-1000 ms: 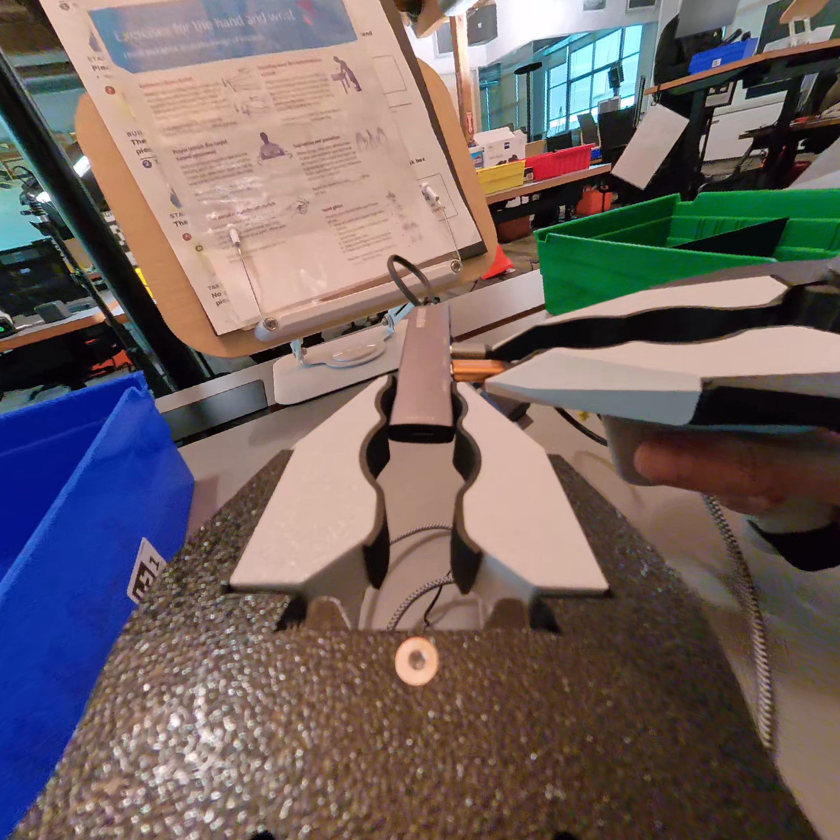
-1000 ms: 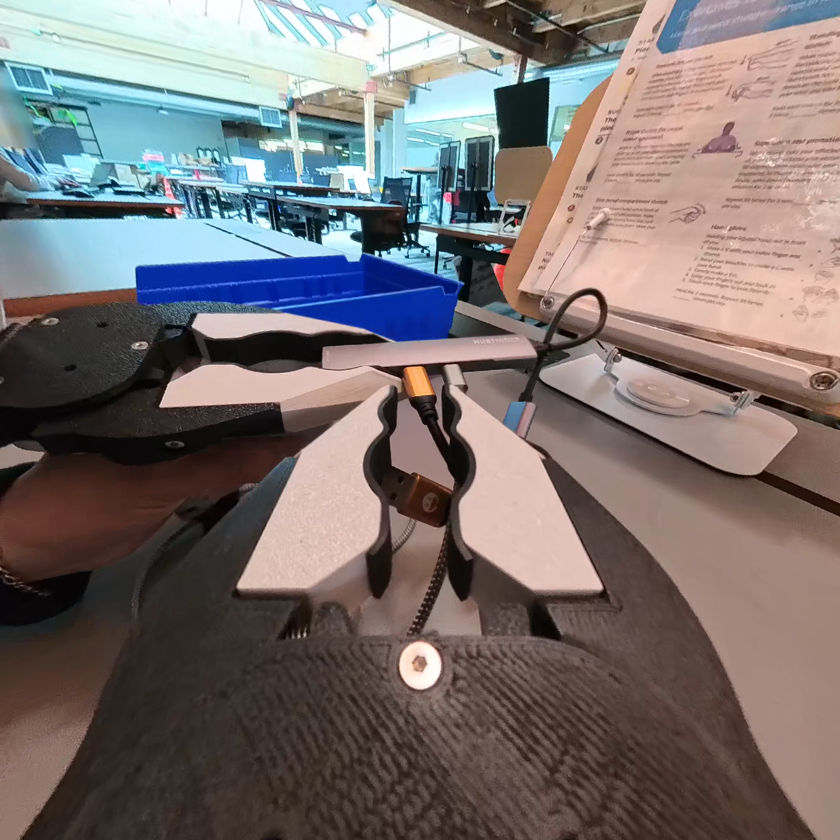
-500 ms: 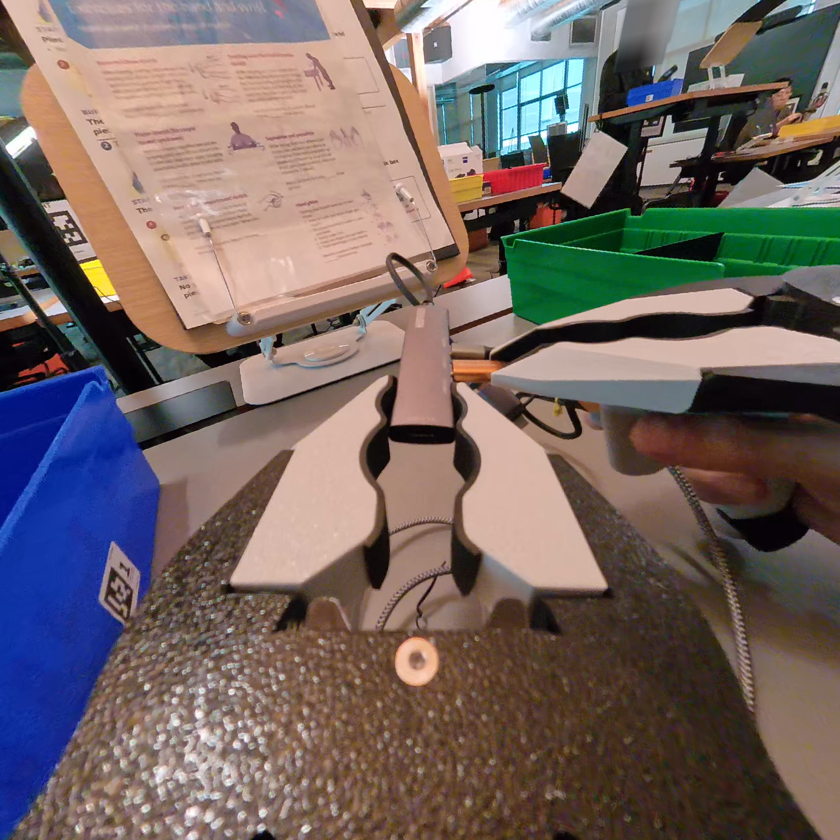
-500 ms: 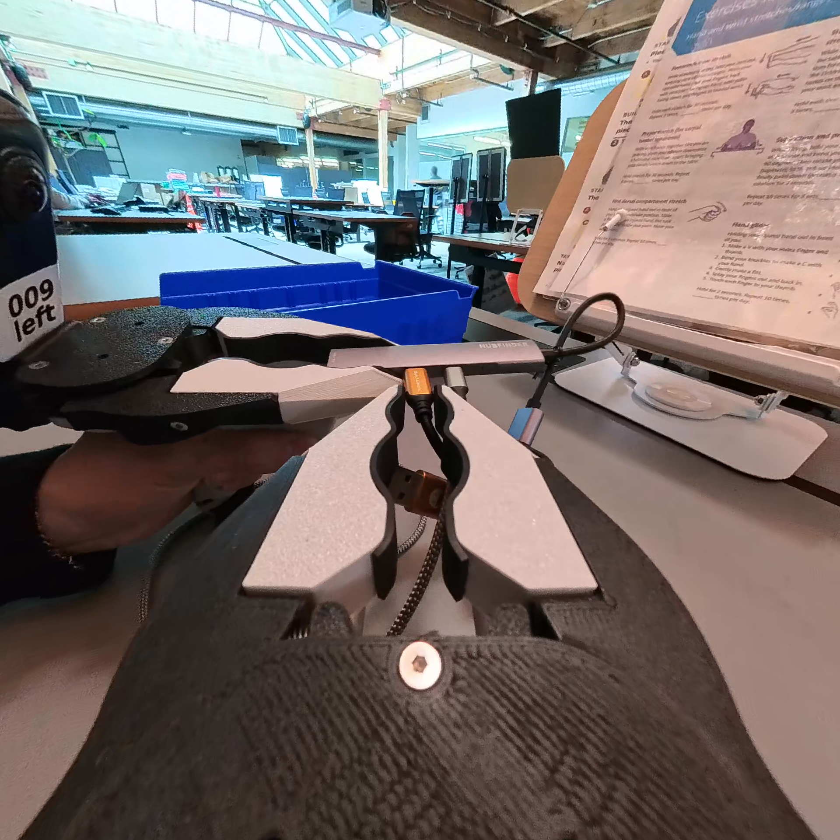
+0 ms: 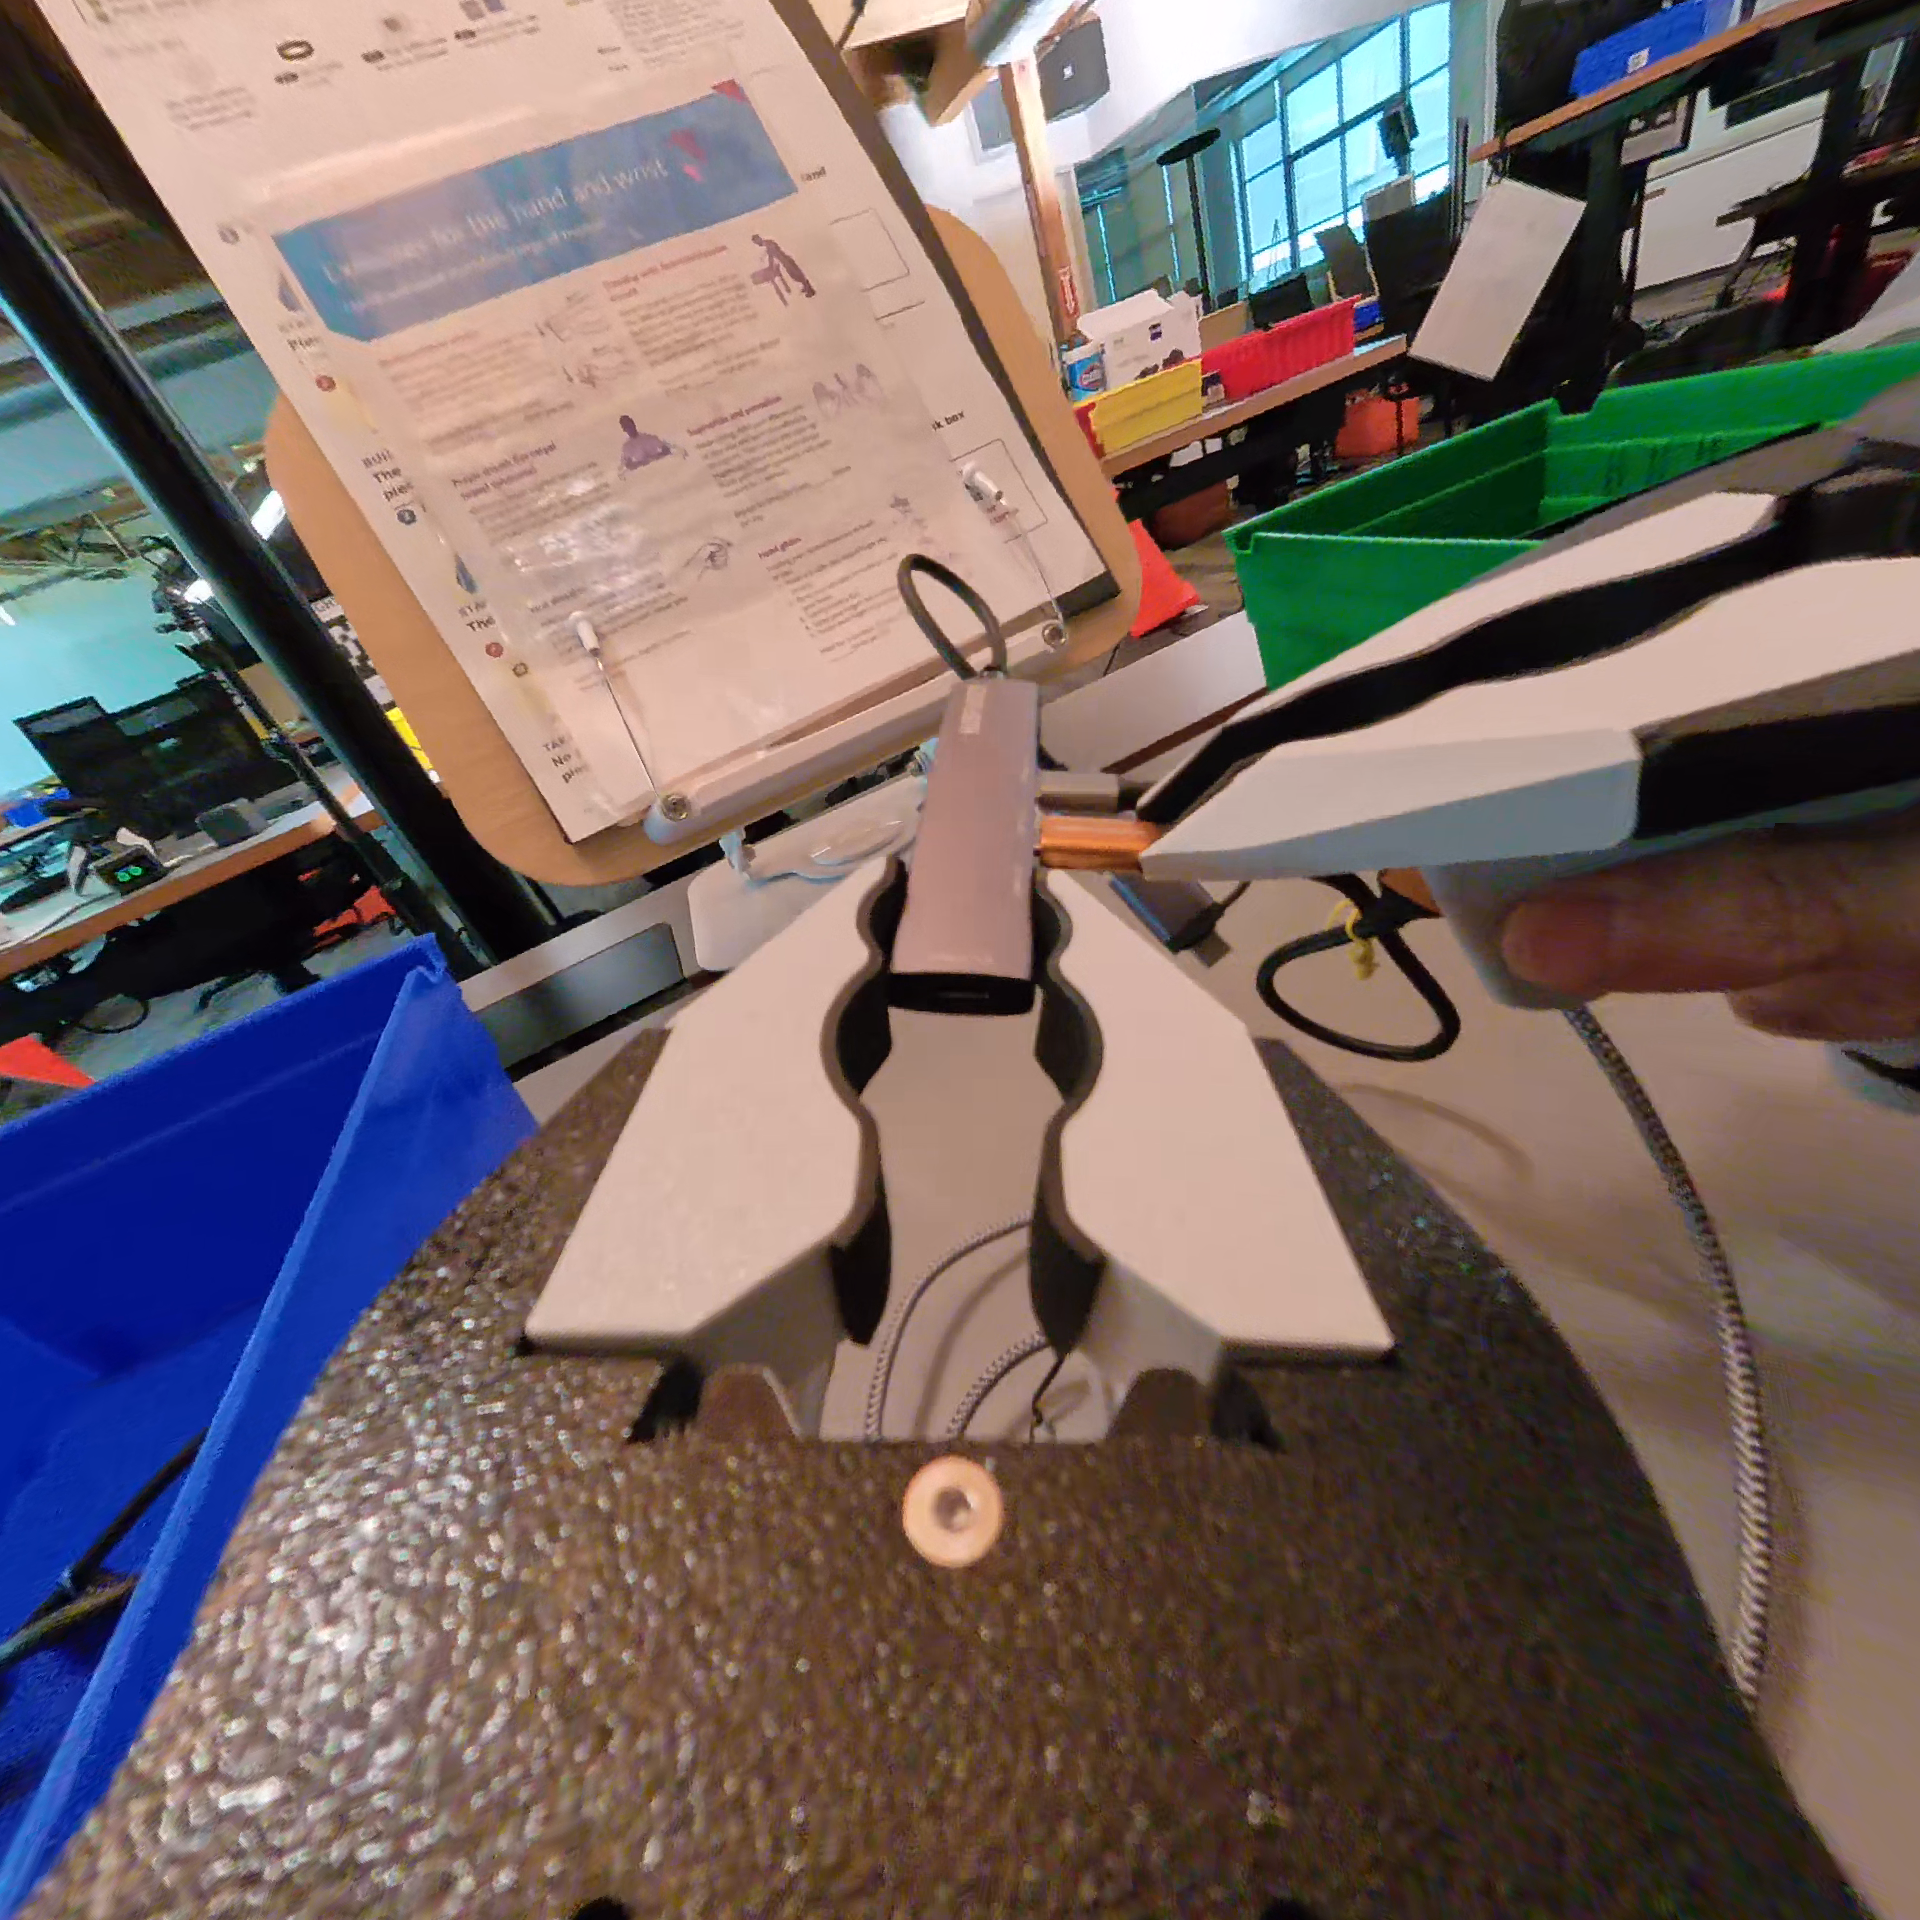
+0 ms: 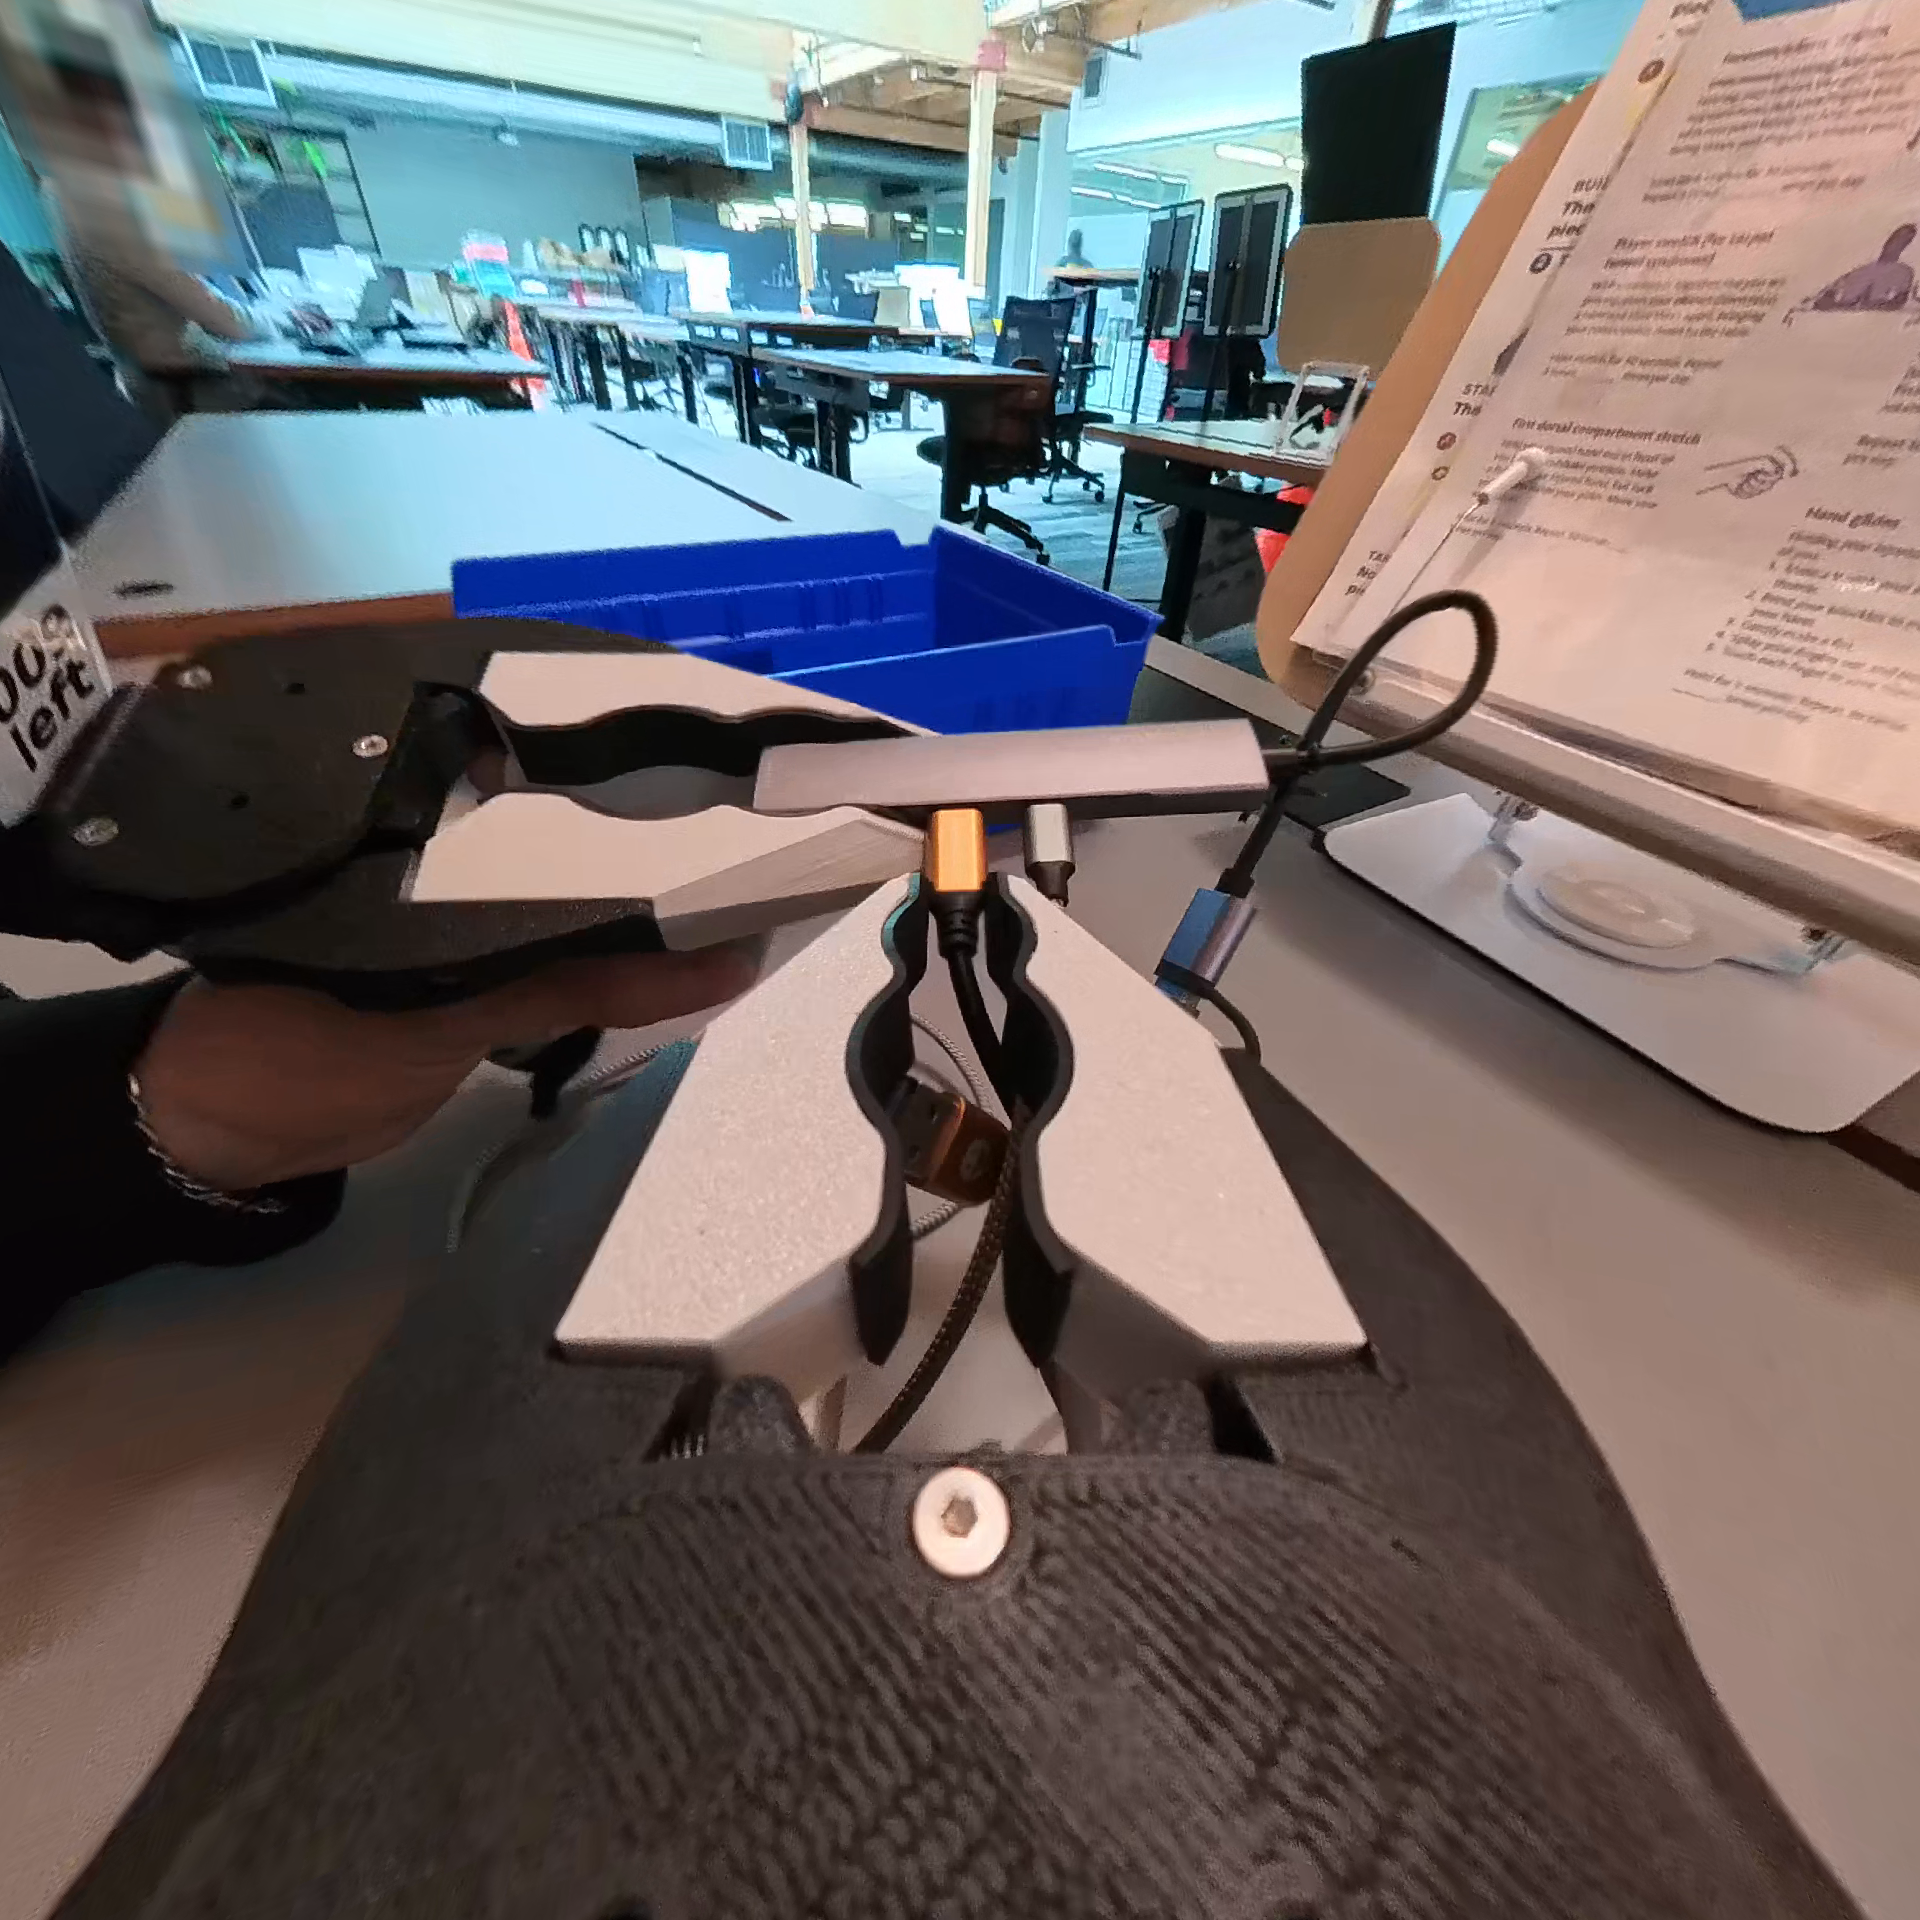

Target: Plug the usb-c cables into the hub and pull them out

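My left gripper [image 5: 961, 914] is shut on a slim grey USB hub [image 5: 977, 831] and holds it above the table; the hub also shows in the right wrist view [image 6: 1013, 767]. My right gripper [image 6: 961, 914] is shut on the black cable just behind an orange USB-C plug [image 6: 956, 850], which sits in the hub's side. A grey plug [image 6: 1046, 840] sits in the port beside it. In the left wrist view the orange plug [image 5: 1086, 840] pokes from the right gripper's fingertips [image 5: 1382, 821]. The hub's own black lead [image 6: 1392, 675] loops to a blue connector [image 6: 1195, 940].
A blue bin [image 5: 208, 1195] stands to the left and a green bin [image 5: 1455, 540] at the back right. A document stand with a printed sheet [image 5: 665, 436] rises behind the hub on a white base [image 6: 1621, 935]. A braided cable [image 5: 1704, 1299] trails over the table.
Both grippers and the hub have tilted and lifted slightly together. The orange plug stays at the hub's side, and both grips are unchanged.
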The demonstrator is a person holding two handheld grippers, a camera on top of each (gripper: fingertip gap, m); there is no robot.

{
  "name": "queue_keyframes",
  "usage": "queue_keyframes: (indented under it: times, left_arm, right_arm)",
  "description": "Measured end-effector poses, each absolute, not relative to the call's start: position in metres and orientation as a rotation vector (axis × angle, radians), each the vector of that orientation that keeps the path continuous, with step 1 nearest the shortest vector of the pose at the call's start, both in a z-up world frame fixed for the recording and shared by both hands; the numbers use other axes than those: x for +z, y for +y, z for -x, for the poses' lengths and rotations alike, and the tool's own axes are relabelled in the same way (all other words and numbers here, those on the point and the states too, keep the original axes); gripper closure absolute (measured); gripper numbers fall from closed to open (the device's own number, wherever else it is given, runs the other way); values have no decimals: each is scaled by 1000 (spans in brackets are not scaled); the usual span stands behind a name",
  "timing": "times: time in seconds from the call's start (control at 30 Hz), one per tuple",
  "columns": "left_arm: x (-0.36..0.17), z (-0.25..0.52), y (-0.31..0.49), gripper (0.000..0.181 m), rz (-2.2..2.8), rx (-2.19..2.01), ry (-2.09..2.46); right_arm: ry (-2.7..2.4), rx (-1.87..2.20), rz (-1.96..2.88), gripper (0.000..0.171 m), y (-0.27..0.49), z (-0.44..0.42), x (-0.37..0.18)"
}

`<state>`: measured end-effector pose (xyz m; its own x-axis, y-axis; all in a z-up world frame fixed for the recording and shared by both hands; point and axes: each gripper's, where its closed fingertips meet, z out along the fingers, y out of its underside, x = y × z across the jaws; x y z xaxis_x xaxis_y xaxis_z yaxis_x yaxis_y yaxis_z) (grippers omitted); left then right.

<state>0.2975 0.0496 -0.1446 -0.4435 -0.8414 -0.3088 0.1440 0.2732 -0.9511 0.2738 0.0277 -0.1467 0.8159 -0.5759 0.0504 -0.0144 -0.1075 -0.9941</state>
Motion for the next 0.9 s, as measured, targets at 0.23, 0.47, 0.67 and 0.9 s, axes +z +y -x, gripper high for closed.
queue_keyframes:
  times: [0.23, 0.47, 0.67, 0.9]
  left_arm:
    - [-129, -314, 104, 160, 863, -1259, 1411]
    - [-117, -304, 86, 160, 809, -1444, 1433]
    - [-137, -292, 45, 160, 635, -1416, 1581]
    - [-146, -291, 36, 160, 625, -1428, 1619]
  right_arm:
    - [475, -590, 1716, 165, 0, -267, -147]
    - [347, -590, 1377, 156, 11, -249, -103]
    - [296, -811, 1436, 137, 22, -251, -110]
    - [373, -829, 1585, 155, 20, -270, -143]
